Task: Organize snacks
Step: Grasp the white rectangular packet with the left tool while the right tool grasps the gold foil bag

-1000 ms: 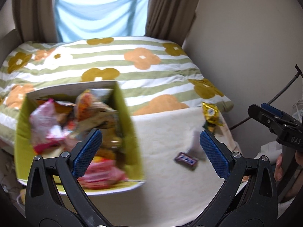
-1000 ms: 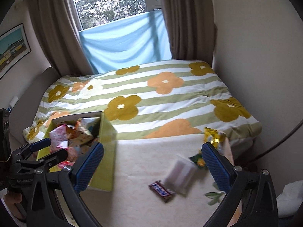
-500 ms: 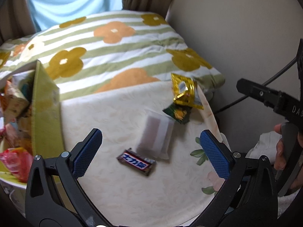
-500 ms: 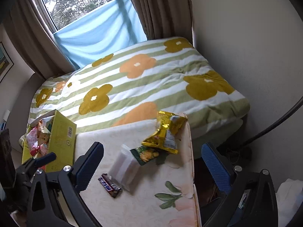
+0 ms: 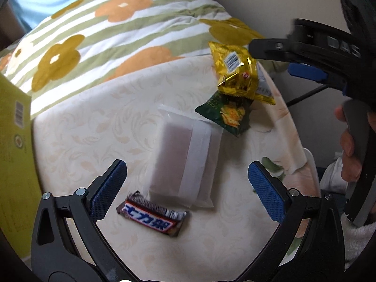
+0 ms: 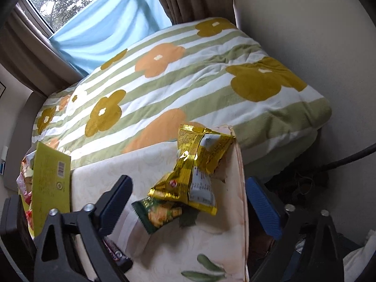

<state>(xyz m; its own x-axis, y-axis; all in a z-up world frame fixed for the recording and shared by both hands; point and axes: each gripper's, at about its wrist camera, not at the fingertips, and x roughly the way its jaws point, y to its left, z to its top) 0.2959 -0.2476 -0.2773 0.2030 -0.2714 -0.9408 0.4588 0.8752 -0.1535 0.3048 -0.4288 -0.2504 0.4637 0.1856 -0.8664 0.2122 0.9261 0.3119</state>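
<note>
On a cream tablecloth [image 5: 94, 127] lie a chocolate bar [image 5: 152, 219], a white translucent packet [image 5: 183, 159], a dark green snack bag [image 5: 225, 115] and a gold snack bag [image 5: 237, 75]. My left gripper [image 5: 188, 188] is open and empty, just above the white packet and the chocolate bar. My right gripper [image 6: 190, 204] is open and empty, straddling the gold bag [image 6: 195, 162] and the green bag [image 6: 162, 213]; it also shows at the right of the left wrist view [image 5: 305, 58]. A yellow-green box [image 6: 50, 178] holding several snacks stands at the left.
A bed with a striped flower blanket [image 6: 178, 75] lies behind the table. A wall [image 6: 317, 35] is to the right, with a black cable [image 6: 347, 159] below it. The table's right edge [image 6: 244, 188] is close to my right gripper.
Both grippers have swung right, away from the box, and come down closer to the loose snacks. The snacks now fill the views; the box has slid to the left edge.
</note>
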